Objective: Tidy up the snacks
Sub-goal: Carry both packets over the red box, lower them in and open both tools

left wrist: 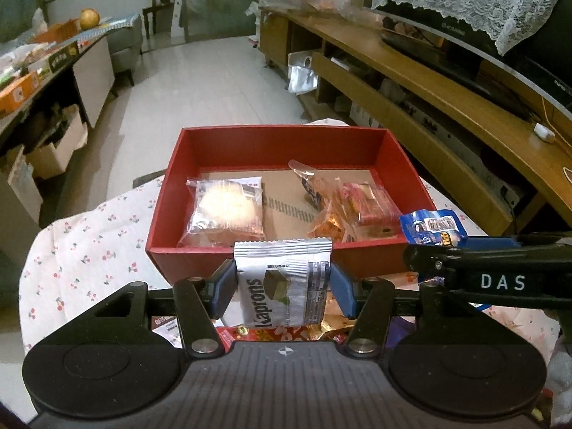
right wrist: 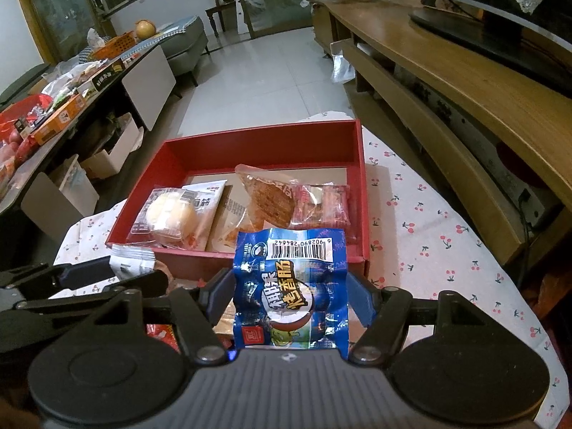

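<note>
The left gripper (left wrist: 282, 286) clamps a silver Kaprons packet (left wrist: 284, 282) at the red box (left wrist: 250, 254) near edge. Only the right wrist view shows the right gripper (right wrist: 289, 293) pinching a blue sausage packet (right wrist: 289, 286) (barcode up).

A box (left wrist: 246, 255) sits on a cloth-covered table (left wrist: 89, 250); inside it, a bun packet (left wrist: 225, 211) lies at the left and a cluster of wrapped snacks (left wrist: 350, 207) at the right; before the near wall, the left gripper (left wrist: 282, 286) holds a wafer packet (left wrist: 282, 282); to its right, the right gripper (right wrist: 289, 300) holds a sausage packet (right wrist: 289, 286); more wrappers (left wrist: 311, 332) lie on the table beneath them; a long cabinet (left wrist: 447, 82) stands well off to the right.
</note>
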`<state>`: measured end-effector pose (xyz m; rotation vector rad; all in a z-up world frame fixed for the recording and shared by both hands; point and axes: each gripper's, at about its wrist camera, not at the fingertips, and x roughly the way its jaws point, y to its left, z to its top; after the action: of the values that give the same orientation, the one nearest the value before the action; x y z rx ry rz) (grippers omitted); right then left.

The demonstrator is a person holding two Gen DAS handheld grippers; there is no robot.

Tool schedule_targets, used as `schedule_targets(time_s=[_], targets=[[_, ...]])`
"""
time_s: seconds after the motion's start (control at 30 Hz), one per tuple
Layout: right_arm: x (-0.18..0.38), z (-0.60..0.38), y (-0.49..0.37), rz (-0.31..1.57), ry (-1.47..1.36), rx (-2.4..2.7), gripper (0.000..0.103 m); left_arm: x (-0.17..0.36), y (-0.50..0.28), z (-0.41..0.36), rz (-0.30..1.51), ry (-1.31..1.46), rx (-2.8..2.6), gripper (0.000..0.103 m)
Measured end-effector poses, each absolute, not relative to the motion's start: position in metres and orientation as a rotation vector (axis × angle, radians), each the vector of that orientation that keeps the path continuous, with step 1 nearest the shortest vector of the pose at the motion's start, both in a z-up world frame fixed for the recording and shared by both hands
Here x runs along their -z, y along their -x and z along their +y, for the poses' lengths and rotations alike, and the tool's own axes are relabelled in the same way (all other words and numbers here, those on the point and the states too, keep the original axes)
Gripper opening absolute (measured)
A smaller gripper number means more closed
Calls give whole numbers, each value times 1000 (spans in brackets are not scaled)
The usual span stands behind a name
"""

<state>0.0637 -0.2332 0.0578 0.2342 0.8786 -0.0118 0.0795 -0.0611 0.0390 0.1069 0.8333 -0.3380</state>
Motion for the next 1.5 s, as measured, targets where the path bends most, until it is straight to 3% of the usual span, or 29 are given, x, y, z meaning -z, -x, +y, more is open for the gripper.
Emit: schedule_targets(time_s=[0.77,1.5], targets=[[-71,-243,-102,809,-276,38,74,-59,-110,-68,777,-62,331,63],[-29,-253,-178,880,-299,51,75,-33,-159,-76,833,-61,259,60]])
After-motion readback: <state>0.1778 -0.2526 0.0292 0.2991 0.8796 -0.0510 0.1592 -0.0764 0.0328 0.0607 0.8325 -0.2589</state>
